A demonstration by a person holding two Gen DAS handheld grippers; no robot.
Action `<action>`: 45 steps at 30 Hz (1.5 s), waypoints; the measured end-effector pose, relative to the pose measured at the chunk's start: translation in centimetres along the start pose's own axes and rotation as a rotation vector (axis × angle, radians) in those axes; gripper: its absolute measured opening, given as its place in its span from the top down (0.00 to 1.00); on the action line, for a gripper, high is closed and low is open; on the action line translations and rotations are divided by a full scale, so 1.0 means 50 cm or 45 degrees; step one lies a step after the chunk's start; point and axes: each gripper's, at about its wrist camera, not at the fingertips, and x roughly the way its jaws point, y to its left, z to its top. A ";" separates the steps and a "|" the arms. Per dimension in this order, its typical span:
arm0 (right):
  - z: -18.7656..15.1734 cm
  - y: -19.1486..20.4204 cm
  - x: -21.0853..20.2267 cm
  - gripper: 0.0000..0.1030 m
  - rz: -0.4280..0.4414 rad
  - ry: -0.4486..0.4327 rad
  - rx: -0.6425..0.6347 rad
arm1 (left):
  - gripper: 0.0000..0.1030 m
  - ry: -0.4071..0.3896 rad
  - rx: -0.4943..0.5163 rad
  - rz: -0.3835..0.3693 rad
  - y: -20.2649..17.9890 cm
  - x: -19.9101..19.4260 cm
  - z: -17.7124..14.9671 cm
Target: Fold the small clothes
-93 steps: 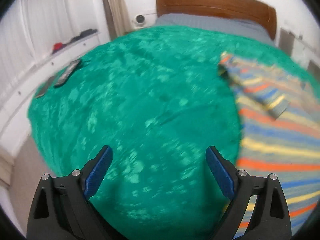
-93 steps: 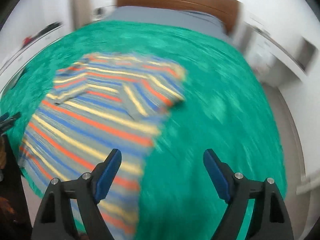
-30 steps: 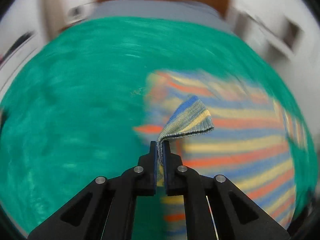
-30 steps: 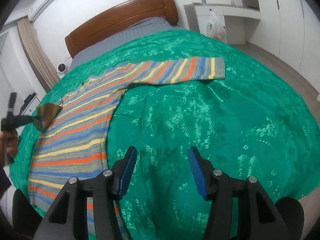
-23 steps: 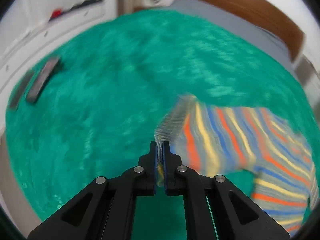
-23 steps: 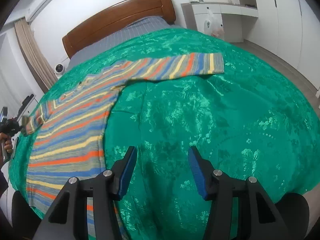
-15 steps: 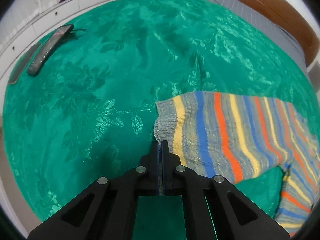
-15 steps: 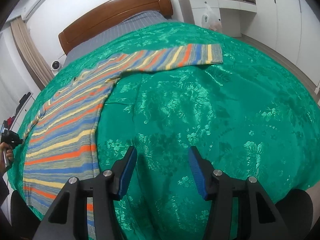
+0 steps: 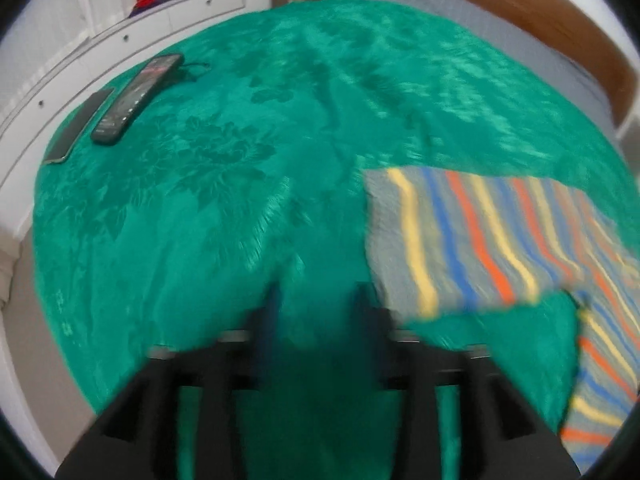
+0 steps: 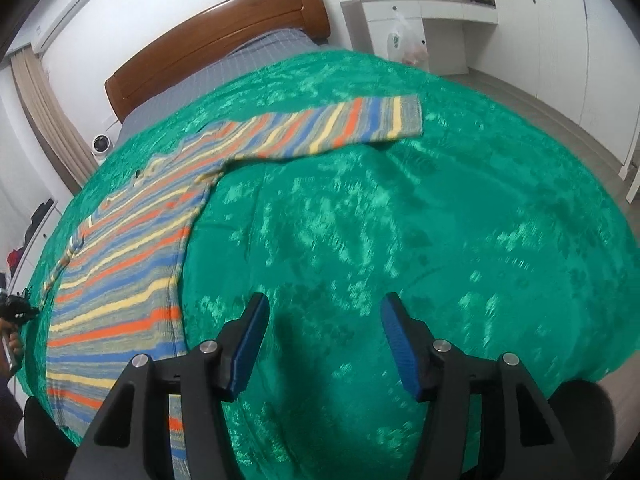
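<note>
surface: bed with wooden headboard [image 10: 224,36], covered by glossy green floral-patterned bedspread [image 10: 400,232] | on it: striped knit sweater in grey, orange, blue and yellow [image 10: 132,264], lying flat, both sleeves spread out | two dark flat phones [image 9: 136,98] side by side near bedspread's edge, well apart from sweater

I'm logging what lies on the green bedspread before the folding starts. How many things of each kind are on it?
Striped sweater: 1
Dark flat handsets, phones or remotes: 2
Total: 3, all lying on the green bedspread.
</note>
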 end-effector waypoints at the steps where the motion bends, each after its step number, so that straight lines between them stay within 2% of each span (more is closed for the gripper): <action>1: 0.007 0.000 -0.004 0.38 -0.007 -0.015 -0.004 | 0.27 -0.032 0.025 -0.038 -0.010 -0.026 -0.023; 3: 0.023 -0.003 -0.008 0.32 -0.023 -0.048 -0.005 | 0.24 -0.048 0.078 -0.115 -0.038 -0.049 -0.053; 5: 0.039 -0.003 -0.007 0.32 -0.034 -0.066 -0.008 | 0.19 -0.026 0.143 -0.213 -0.069 -0.061 -0.093; 8: 0.059 0.000 0.011 0.30 -0.040 -0.076 -0.029 | 0.13 -0.007 0.230 -0.276 -0.107 -0.052 -0.142; 10: 0.062 -0.005 0.036 0.30 -0.053 -0.061 -0.020 | 0.10 -0.010 0.276 -0.246 -0.120 -0.036 -0.168; 13: 0.049 -0.017 0.069 0.30 -0.083 -0.029 0.002 | 0.01 -0.046 0.298 -0.254 -0.119 -0.027 -0.184; 16: 0.023 -0.026 0.088 0.28 -0.111 -0.044 -0.015 | 0.00 -0.077 0.371 -0.229 -0.129 -0.020 -0.201; 18: 0.016 -0.020 0.088 0.22 -0.123 -0.064 -0.046 | 0.00 -0.102 0.399 -0.220 -0.131 -0.024 -0.211; 22: 0.008 -0.014 0.098 0.16 -0.125 -0.080 -0.076 | 0.00 -0.155 0.382 -0.262 -0.121 -0.020 -0.216; 27: -0.001 -0.007 0.109 0.09 -0.135 -0.107 -0.112 | 0.00 -0.178 0.400 -0.231 -0.127 -0.024 -0.226; 45: -0.012 0.004 0.118 0.05 -0.170 -0.164 -0.157 | 0.00 -0.183 0.407 -0.239 -0.128 -0.020 -0.227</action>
